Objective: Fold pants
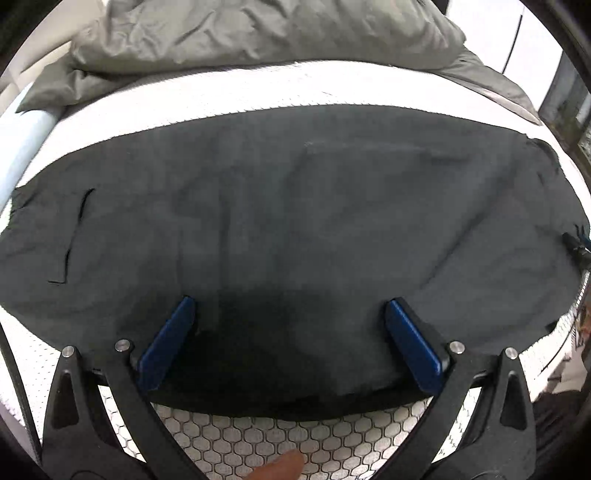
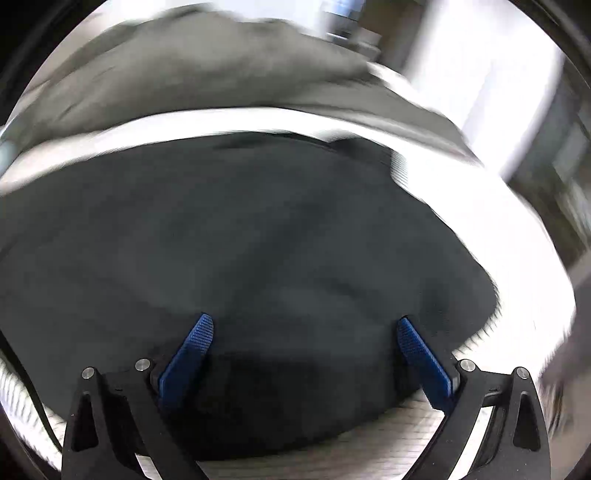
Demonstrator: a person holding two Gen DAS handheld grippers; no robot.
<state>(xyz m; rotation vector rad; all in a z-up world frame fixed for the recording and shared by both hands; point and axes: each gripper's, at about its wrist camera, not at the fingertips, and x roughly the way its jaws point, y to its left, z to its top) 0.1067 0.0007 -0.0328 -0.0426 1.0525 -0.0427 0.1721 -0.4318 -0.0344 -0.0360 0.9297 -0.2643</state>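
Note:
Dark grey pants (image 1: 295, 221) lie spread flat across a white mattress (image 1: 258, 92), with a pocket slit at the left. My left gripper (image 1: 290, 306) is open, its blue pads (image 1: 166, 343) standing wide apart just over the pants' near edge. In the right wrist view, which is blurred, the same pants (image 2: 258, 240) fill the middle. My right gripper (image 2: 304, 325) is open, its blue pads (image 2: 188, 358) wide apart above the cloth near its front edge. Neither gripper holds anything.
A crumpled grey duvet (image 1: 258, 33) is piled at the far side of the bed, also in the right wrist view (image 2: 203, 74). A honeycomb-patterned mattress cover (image 1: 295, 443) shows at the near edge. A fingertip (image 1: 280, 469) shows at the bottom.

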